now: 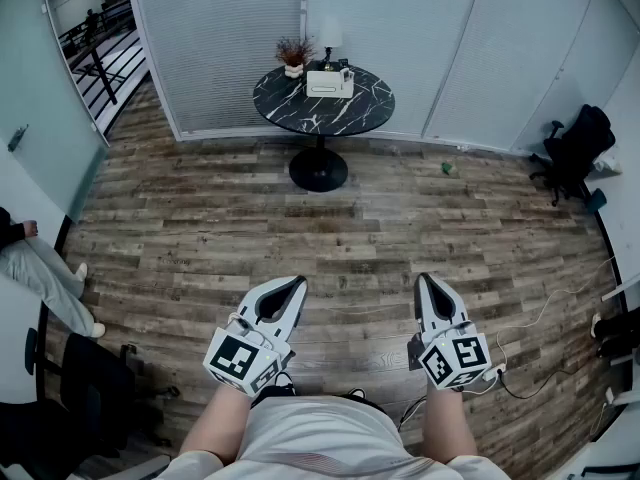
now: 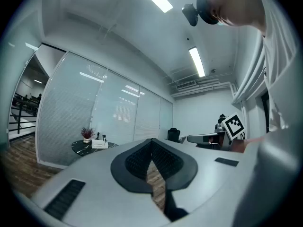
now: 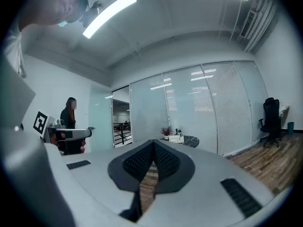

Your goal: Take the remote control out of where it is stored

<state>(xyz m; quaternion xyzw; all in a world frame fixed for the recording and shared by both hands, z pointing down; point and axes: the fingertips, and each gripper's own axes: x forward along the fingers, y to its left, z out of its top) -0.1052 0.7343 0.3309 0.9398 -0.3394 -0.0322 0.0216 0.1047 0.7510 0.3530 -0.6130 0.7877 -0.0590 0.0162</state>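
Observation:
A round black marble table (image 1: 300,108) stands far ahead by the glass wall. On it sits a white storage box (image 1: 329,84) with a small plant (image 1: 294,56) and a lamp (image 1: 329,38) behind it. The remote control cannot be made out at this distance. My left gripper (image 1: 298,282) and right gripper (image 1: 424,279) hang low near my body, well short of the table, both shut with nothing between the jaws. In the left gripper view the box (image 2: 98,144) shows small at the left. The right gripper view has the box (image 3: 176,137) just above the jaws.
Wooden floor lies between me and the table. A black office chair (image 1: 575,148) stands at the right wall, with cables (image 1: 540,318) on the floor near it. A seated person (image 1: 30,268) and a dark chair (image 1: 80,388) are at the left. A small green object (image 1: 447,168) lies on the floor.

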